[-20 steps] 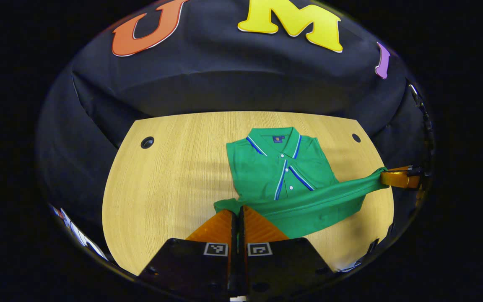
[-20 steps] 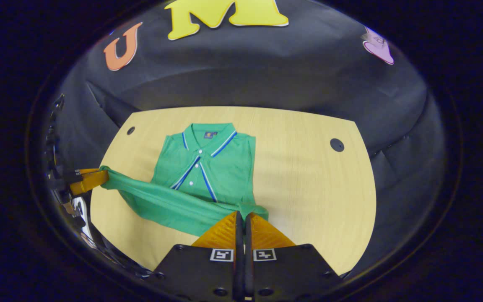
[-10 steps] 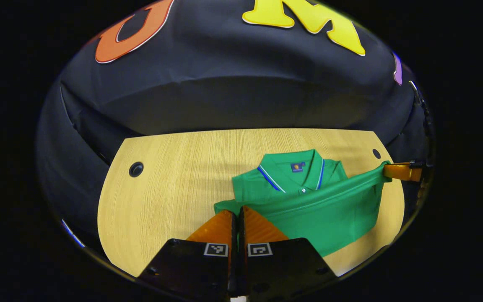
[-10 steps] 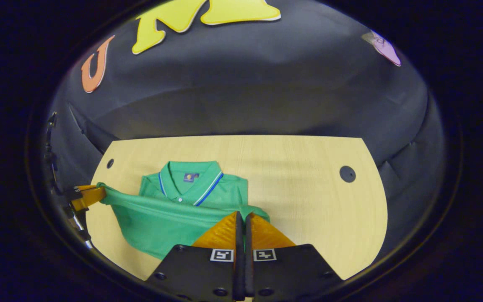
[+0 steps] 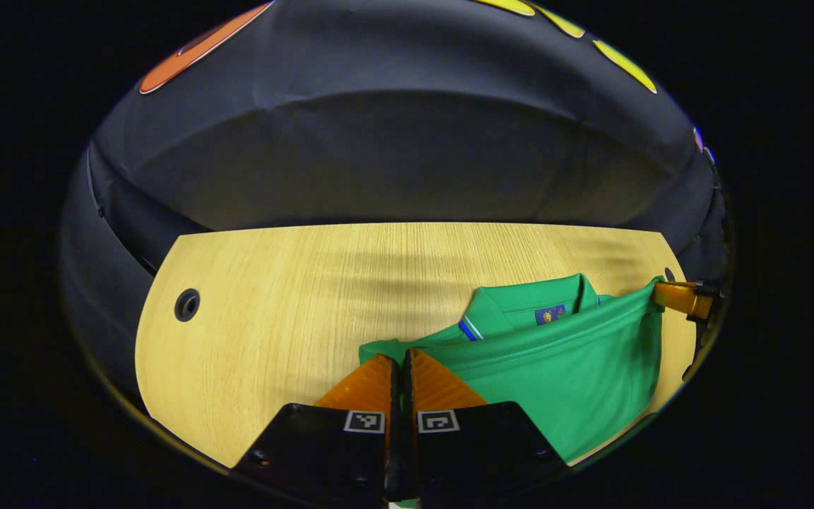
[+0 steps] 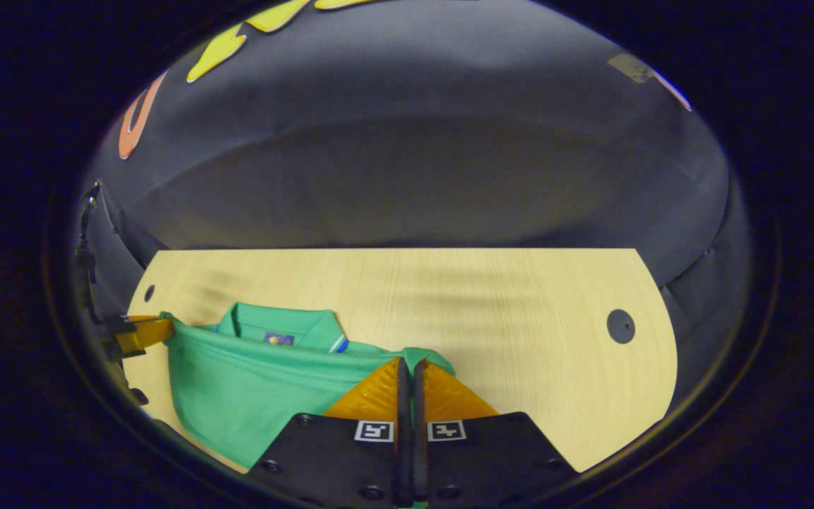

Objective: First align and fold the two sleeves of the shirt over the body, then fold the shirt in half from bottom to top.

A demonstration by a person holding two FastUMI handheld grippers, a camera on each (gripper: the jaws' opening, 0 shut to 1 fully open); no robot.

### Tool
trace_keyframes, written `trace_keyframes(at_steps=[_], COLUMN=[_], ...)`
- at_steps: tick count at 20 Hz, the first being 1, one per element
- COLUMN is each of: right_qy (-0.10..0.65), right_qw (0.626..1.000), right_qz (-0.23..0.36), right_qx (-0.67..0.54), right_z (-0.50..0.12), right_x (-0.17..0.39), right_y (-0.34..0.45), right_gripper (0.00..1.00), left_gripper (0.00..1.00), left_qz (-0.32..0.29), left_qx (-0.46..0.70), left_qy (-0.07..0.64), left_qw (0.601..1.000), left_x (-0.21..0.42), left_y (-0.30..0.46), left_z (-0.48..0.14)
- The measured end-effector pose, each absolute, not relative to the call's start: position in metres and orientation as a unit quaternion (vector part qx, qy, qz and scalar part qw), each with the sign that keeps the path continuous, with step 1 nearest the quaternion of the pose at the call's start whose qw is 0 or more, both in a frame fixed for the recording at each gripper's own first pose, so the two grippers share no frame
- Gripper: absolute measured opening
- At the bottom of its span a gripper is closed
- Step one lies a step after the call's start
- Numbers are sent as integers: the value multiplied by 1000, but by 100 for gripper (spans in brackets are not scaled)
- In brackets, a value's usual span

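Note:
A green polo shirt (image 5: 562, 367) with a blue-and-white trimmed collar lies on the wooden table (image 5: 294, 297). Its bottom hem is lifted and stretched taut between the two grippers, covering most of the body up to the collar (image 5: 520, 307). My left gripper (image 5: 401, 357) is shut on the hem's left corner. My right gripper (image 6: 407, 364) is shut on the hem's right corner. In the left gripper view the right gripper (image 5: 679, 297) shows at the far right edge. The right gripper view has the shirt (image 6: 251, 382) at lower left, the collar (image 6: 280, 329) peeking over the hem, and the left gripper (image 6: 140, 332) beside it.
The table has a round cable hole (image 5: 186, 305) at its left and another (image 6: 620, 326) at its right. Black cloth walls the booth behind the table's far edge. Bare wood (image 6: 520, 339) stretches right of the shirt.
Both grippers have carried the hem forward over the shirt toward the collar. The placket and buttons, seen earlier, are now covered by the lifted fabric.

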State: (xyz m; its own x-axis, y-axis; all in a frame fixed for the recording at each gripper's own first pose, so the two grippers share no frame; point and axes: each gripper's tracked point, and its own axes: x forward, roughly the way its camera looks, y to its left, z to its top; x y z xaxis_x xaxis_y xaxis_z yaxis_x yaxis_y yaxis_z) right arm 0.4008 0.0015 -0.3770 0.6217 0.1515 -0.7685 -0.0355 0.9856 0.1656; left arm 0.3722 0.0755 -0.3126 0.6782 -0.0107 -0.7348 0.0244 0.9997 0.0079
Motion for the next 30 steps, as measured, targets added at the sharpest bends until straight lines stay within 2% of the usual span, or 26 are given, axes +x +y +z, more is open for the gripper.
trace_keyframes(at_steps=[5, 8, 9, 10, 11, 12, 13, 16, 19, 20, 21, 25, 27, 30], right_qy=[444, 440, 435, 430, 424, 420, 412, 376, 318, 296, 274, 181, 137, 101], right_qw=[889, 892, 895, 899, 902, 904, 907, 923, 945, 953, 960, 983, 990, 994], right_qz=[40, 30, 32, 30, 32, 35, 39, 24, 25, 22, 18, 18, 22, 40], right_qx=[107, 98, 91, 81, 77, 77, 81, 75, 66, 61, 59, 36, 20, 9], right_z=[-393, -388, -383, -378, -370, -361, -347, -300, -228, -204, -178, -83, -43, -13], right_x=[402, 404, 404, 402, 398, 394, 388, 366, 330, 316, 300, 229, 189, 130], right_y=[2, -6, -8, -9, -9, -8, -6, -17, -22, -25, -27, -21, -10, 13], right_gripper=[3, 9, 18, 24, 46, 68, 91, 94, 94, 90, 95, 92, 94, 92], left_gripper=[4, 16, 44, 36, 58, 88, 83, 84, 84, 86, 87, 97, 98, 98], left_qz=[-6, -21, -17, -8, 0, 3, 5, 12, 9, 7, 3, -2, 6, 15], left_qx=[-5, -46, -46, -45, -49, -58, -68, -75, -61, -58, -57, -29, -5, 0], left_qy=[389, 391, 394, 397, 399, 396, 392, 365, 326, 308, 291, 214, 173, 120], left_qw=[921, 919, 918, 916, 916, 916, 917, 928, 943, 950, 955, 976, 985, 993], left_x=[381, 373, 371, 367, 359, 353, 348, 321, 282, 268, 252, 191, 162, 112], left_y=[73, 55, 59, 62, 66, 66, 64, 71, 76, 76, 77, 83, 90, 97], left_z=[-322, -318, -317, -313, -304, -296, -286, -247, -192, -170, -147, -68, -33, 14])
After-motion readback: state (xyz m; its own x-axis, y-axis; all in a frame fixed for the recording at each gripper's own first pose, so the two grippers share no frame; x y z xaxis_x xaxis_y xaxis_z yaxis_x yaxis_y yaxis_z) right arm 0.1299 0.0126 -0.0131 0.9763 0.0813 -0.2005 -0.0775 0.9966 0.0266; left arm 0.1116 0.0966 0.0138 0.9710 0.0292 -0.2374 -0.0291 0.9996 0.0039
